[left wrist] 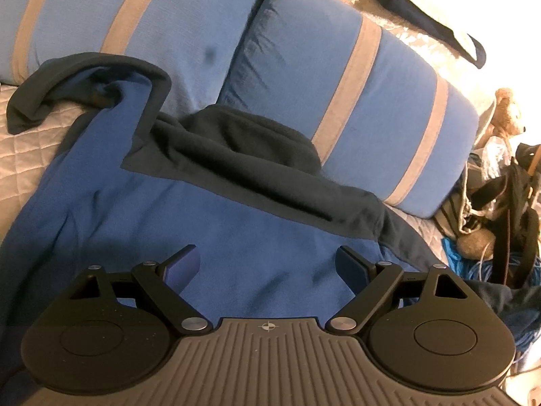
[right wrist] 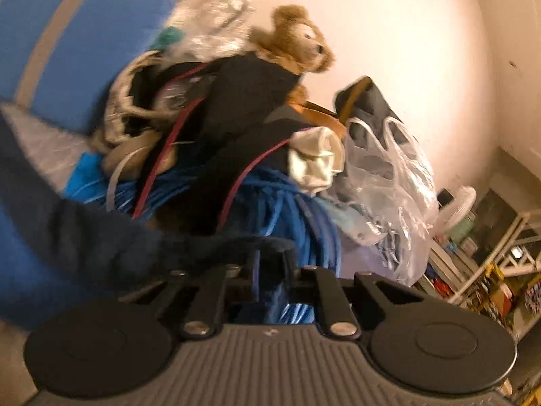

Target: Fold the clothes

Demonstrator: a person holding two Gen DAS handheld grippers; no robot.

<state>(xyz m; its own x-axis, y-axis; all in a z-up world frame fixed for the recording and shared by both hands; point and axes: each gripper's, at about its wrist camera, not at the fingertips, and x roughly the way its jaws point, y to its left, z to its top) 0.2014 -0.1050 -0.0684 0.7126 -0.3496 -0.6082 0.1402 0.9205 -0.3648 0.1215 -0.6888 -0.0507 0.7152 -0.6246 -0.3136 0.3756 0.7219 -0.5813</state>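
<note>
- Your quilted pale grey bedcover point(left wrist: 30, 155) lies under everything, showing bare at the left edge in the left wrist view.
- Two big blue pillows with tan stripes point(left wrist: 355, 81) lean side by side at the head of the bed, just behind the garment.
- The task's thing, a blue fleece sweatshirt with dark navy sleeves and hood point(left wrist: 209, 223), is spread across the bedcover in front of the pillows. Its hood bunches against the right pillow, one navy sleeve curls up to the left, and the other navy sleeve runs off to the right.
- A jumbled heap of bags, straps and coiled blue cord point(right wrist: 270, 182) sits just beside the bed on the right; the view is blurred, so I cannot sort out its parts.
- A crumpled clear plastic bag point(right wrist: 392, 176) rests at the right of that heap.
- A tan plush teddy bear point(right wrist: 297, 37) sits on top of the heap, near the pale wall.
- Your left gripper point(left wrist: 267, 264) hangs over the blue body of the sweatshirt, fingers spread wide with nothing between them.
- Your right gripper point(right wrist: 272, 270) has its fingers drawn nearly together, pinching the dark navy sleeve cuff point(right wrist: 236, 242), which drapes over the fingertips and trails off to the left.
</note>
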